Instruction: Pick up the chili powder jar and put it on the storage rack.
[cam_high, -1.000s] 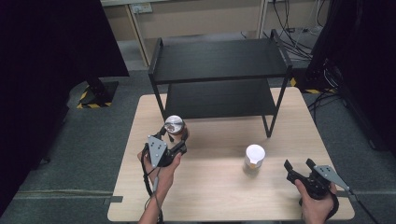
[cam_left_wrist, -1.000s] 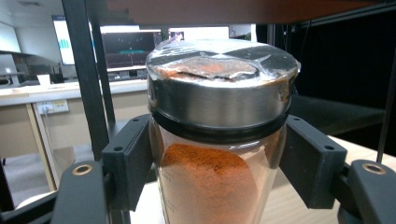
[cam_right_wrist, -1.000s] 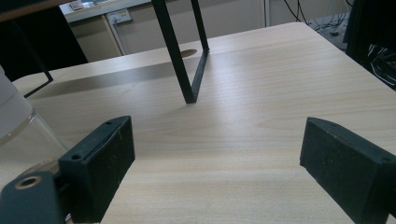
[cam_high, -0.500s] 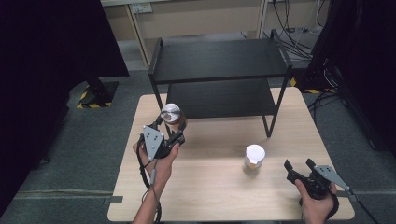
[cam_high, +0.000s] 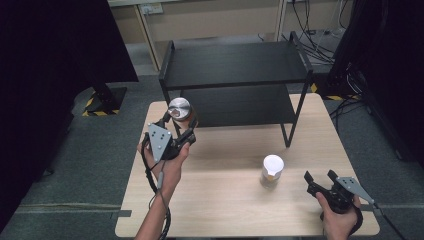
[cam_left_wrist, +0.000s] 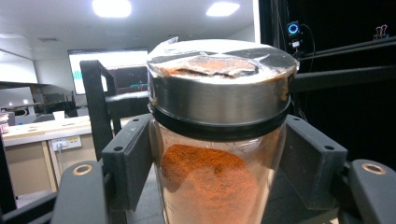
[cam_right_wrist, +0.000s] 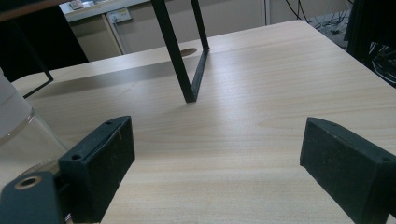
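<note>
Jar (cam_high: 180, 110): glass, steel lid, orange powder inside; clamped in the left gripper (cam_high: 175, 131), held off the table near its far left corner, just before the rack (cam_high: 235, 75). In the left gripper view the pads (cam_left_wrist: 128, 163) press the glass (cam_left_wrist: 215, 186) below the lid.

Step in hand, by my reckoning: carrying the jar toward a shelf. Next move calls for a level carry, clearing the rack's frame, and setting down before letting go.

Right gripper (cam_high: 326, 181): jaws apart, nothing between them, low at the near right edge. White-lidded jar (cam_high: 272, 170) stands just left of it.

Table (cam_high: 225, 210): pale wood. Grey floor; dark curtains either side; cables at the back.
</note>
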